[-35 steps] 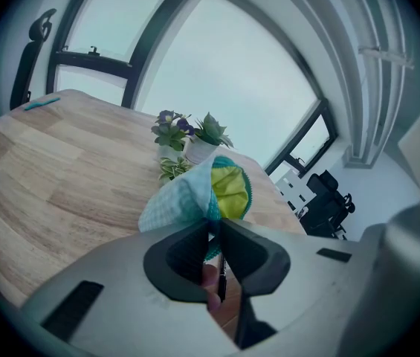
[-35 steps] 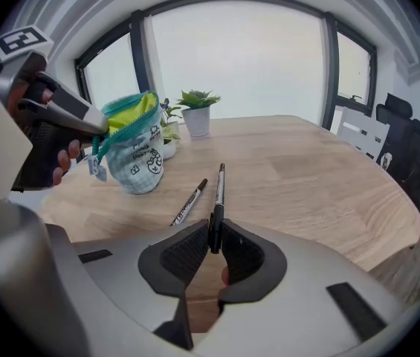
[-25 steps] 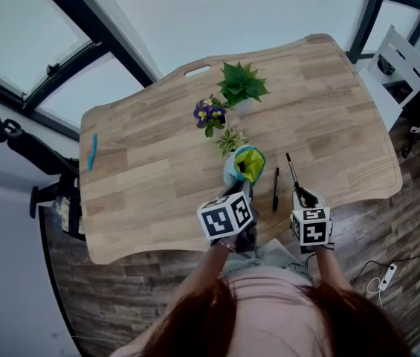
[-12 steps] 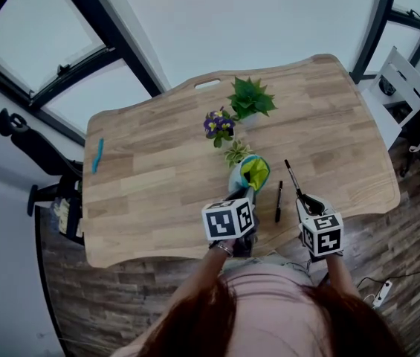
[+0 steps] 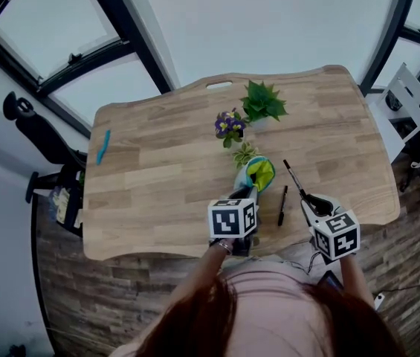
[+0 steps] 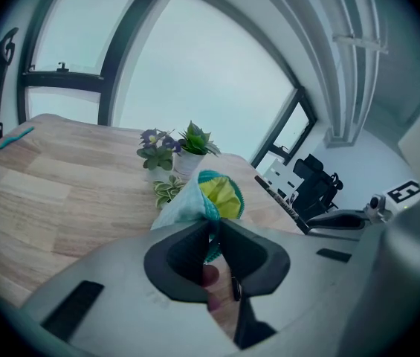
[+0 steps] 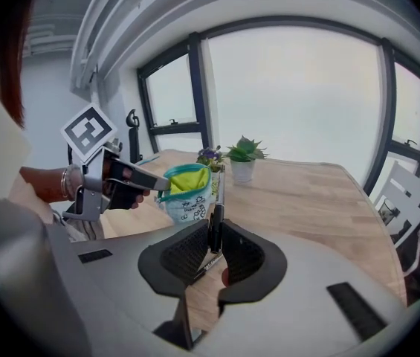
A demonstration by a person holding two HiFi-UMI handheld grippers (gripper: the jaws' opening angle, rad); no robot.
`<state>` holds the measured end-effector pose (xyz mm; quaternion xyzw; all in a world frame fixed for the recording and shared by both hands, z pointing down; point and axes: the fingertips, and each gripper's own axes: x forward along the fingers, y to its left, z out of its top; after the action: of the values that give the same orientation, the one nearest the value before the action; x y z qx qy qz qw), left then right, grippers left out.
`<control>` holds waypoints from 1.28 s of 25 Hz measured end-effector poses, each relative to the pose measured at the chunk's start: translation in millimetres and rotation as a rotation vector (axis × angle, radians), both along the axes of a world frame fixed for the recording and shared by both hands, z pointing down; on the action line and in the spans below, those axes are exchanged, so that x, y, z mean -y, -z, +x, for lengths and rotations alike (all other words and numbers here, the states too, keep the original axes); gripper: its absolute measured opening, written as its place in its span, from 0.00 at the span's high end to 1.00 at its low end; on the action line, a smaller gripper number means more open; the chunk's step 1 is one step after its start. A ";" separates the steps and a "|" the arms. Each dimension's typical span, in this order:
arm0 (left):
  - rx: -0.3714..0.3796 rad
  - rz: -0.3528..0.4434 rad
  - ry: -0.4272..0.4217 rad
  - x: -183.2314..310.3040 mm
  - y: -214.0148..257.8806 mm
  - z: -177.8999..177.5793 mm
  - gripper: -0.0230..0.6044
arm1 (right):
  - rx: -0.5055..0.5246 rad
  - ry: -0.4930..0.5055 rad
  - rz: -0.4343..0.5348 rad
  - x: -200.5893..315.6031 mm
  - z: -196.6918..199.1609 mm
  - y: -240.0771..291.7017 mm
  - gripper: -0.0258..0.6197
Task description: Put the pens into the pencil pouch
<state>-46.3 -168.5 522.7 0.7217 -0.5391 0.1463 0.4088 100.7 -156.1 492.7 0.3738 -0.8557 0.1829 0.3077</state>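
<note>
Step in hand: 1st pen is on its way to the pouch. L gripper (image 6: 211,230) is clamped on the near rim of the pencil pouch (image 5: 258,174). The pouch stands by the table's (image 5: 157,192) near edge, approx. midway along, mouth open & yellow lining showing. R gripper (image 7: 211,238) is closed on a black pen (image 7: 215,192), held clear of the wood w/ its long end pointing toward the far edge. That pen sits to the right of the pouch, not yet over the mouth. A 2nd black pen (image 5: 282,205) lies flat btwn pouch & R gripper, close to the near edge. A blue pen (image 5: 103,146) lies well apart, near the left edge. Small plants (image 5: 263,103) stand past the pouch toward the far edge.

Next move, prob.: swing the held pen left over the opening, tilt it steeper so one end enters, then let go. L gripper must hold the mouth open & the pouch upright meanwhile. The other 2 pens come after.
</note>
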 end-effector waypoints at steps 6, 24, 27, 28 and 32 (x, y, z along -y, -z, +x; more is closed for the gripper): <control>-0.001 0.002 -0.003 -1.7 0.0 -1.1 0.90 | -0.067 0.152 -0.004 -3.9 -16.4 10.8 0.88; 0.004 0.006 -0.051 -3.0 0.1 1.9 0.90 | -0.304 0.456 -0.150 -5.1 -46.6 4.1 0.88; 0.023 0.007 -0.057 -5.0 -0.9 0.7 0.90 | -0.333 0.485 -0.154 -1.6 -52.4 2.3 0.88; 0.029 0.010 -0.060 -5.0 -0.9 0.8 0.90 | -0.345 0.495 -0.156 -0.2 -53.9 1.5 0.88; 0.067 0.022 -0.091 -5.3 -1.4 4.1 0.90 | -0.400 0.537 -0.185 0.3 -59.1 -3.0 0.88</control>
<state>-42.2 -163.2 524.1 0.7447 -0.5207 0.1826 0.3754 41.5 -156.4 495.8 0.1341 -0.8260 0.0954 0.5392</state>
